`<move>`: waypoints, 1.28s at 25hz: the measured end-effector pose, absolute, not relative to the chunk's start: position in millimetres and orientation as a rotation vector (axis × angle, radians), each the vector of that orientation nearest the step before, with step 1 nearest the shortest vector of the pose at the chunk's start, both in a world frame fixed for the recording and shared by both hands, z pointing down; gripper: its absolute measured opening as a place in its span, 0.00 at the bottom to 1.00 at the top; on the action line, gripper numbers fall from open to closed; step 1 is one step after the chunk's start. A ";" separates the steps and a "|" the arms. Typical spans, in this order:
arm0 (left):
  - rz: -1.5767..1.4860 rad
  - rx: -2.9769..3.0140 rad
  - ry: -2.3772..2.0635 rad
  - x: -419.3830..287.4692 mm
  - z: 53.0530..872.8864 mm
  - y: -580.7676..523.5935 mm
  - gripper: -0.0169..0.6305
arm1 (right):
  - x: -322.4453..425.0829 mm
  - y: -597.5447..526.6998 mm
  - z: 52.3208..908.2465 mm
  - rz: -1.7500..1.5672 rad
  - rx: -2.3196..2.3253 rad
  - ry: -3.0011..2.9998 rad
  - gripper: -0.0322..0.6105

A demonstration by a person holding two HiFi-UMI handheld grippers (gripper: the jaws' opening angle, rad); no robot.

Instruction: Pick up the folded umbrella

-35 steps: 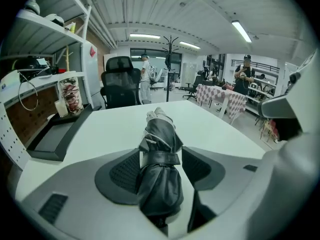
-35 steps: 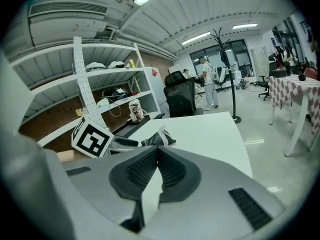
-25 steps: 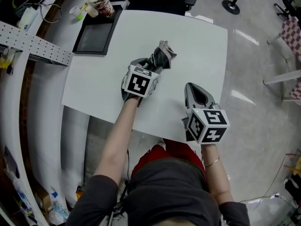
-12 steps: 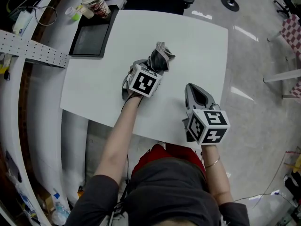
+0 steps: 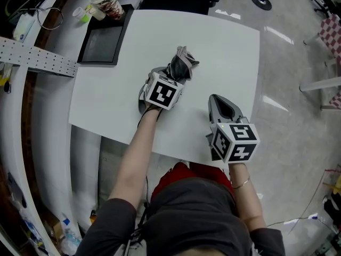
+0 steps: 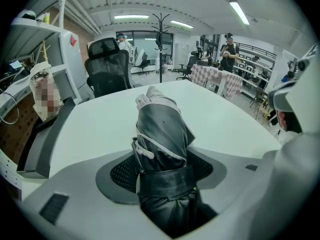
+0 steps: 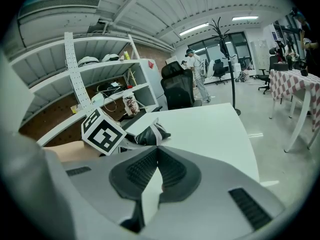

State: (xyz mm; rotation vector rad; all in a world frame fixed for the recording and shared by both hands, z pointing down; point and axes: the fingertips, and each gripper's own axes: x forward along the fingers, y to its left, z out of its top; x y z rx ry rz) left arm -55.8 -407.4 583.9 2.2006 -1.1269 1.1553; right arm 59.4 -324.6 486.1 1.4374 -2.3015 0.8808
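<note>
a white table point(image 5: 224, 47) in an open workshop, with a dark tray point(image 5: 101, 41) and a printed cup point(image 5: 106, 3) at its far left corner and an office chair point(image 6: 107, 66) behind it. the folded umbrella point(image 5: 182, 64) lies near the table's middle, its strapped end between the jaws of the left gripper point(image 5: 169, 78), which have just been opening and now stand wide on either side of it without pressing. the right gripper point(image 5: 214, 99) rests over the near right part of the table, well apart from the umbrella, jaws clenched together on nothing.
</note>
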 end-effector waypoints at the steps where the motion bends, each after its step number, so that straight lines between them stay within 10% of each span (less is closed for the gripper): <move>1: 1.157 2.200 -1.133 -56.2 583.8 -407.4 0.46 | 58.0 -324.0 486.3 0.881 1.433 -2.303 0.08; 32: 0.654 2.228 -1.401 -75.5 495.4 -388.9 0.35 | 36.8 -311.3 452.8 0.796 1.381 -2.394 0.08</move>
